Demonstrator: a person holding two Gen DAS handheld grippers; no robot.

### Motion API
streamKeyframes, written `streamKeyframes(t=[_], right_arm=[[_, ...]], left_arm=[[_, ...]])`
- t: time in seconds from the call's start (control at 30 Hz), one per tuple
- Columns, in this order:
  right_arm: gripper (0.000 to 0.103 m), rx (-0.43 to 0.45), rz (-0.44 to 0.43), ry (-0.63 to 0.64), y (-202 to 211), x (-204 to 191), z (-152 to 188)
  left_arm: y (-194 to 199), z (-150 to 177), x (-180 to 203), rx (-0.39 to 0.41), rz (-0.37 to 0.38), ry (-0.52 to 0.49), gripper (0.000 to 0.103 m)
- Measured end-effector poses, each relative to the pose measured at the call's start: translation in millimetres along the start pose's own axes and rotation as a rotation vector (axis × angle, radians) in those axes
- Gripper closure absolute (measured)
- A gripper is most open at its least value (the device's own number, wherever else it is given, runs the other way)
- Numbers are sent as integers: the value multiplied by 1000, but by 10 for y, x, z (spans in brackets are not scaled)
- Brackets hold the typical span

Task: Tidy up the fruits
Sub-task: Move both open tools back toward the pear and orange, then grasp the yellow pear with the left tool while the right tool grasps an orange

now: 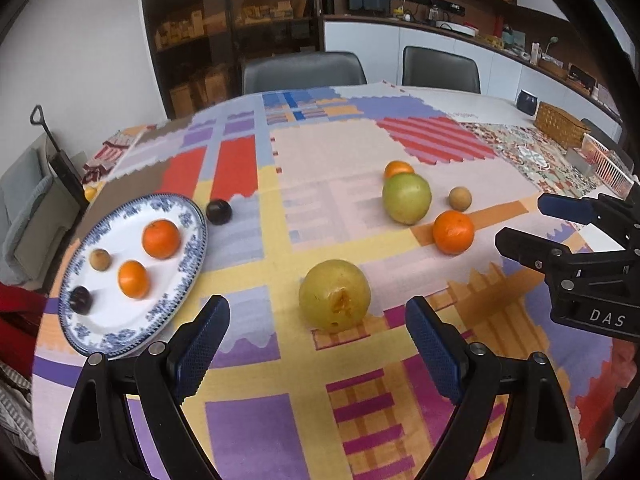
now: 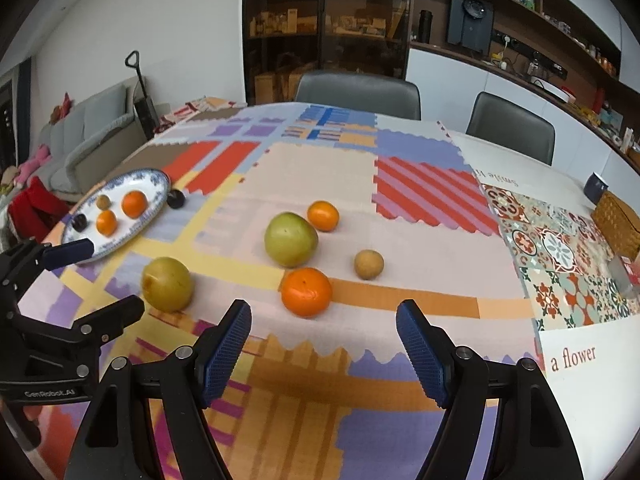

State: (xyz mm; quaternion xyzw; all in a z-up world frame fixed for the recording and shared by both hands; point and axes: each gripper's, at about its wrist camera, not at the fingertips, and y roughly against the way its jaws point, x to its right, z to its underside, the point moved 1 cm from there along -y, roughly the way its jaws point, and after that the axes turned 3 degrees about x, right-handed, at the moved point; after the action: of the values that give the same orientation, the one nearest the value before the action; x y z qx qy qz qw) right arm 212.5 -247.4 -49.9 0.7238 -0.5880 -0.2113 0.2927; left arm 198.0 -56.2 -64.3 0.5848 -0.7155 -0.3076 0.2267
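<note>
A blue-patterned plate (image 1: 182, 268) (image 2: 158, 184) at the table's left holds two oranges, a small brown fruit and a dark plum. Another dark plum (image 1: 219, 211) lies just beside its rim. A yellow pear (image 1: 334, 295) (image 2: 168, 283) lies right ahead of my open, empty left gripper (image 1: 318, 344). A green apple (image 1: 406, 197) (image 2: 291, 239), two oranges (image 2: 306, 291) (image 2: 323, 215) and a small brown fruit (image 2: 369, 264) lie loose mid-table. My right gripper (image 2: 324, 344) is open and empty, just short of the nearer orange.
A wicker basket (image 1: 560, 124) (image 2: 618, 224), a dark mug (image 1: 527, 101) and a pink rack (image 1: 608, 164) stand at the table's right. Two grey chairs (image 2: 358, 94) stand behind the far edge. A colourful patchwork cloth covers the table.
</note>
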Motion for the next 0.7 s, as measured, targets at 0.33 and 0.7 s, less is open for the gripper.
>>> streamKeyframes(t=[0.33, 0.7], right_arm=[[29, -63, -27, -5, -407, 3, 8], [45, -104, -58, -39, -665, 25, 3]], left_arm=[[-321, -5, -67, -63, 22, 60, 21], [-449, -14, -16, -110, 69, 76, 50]])
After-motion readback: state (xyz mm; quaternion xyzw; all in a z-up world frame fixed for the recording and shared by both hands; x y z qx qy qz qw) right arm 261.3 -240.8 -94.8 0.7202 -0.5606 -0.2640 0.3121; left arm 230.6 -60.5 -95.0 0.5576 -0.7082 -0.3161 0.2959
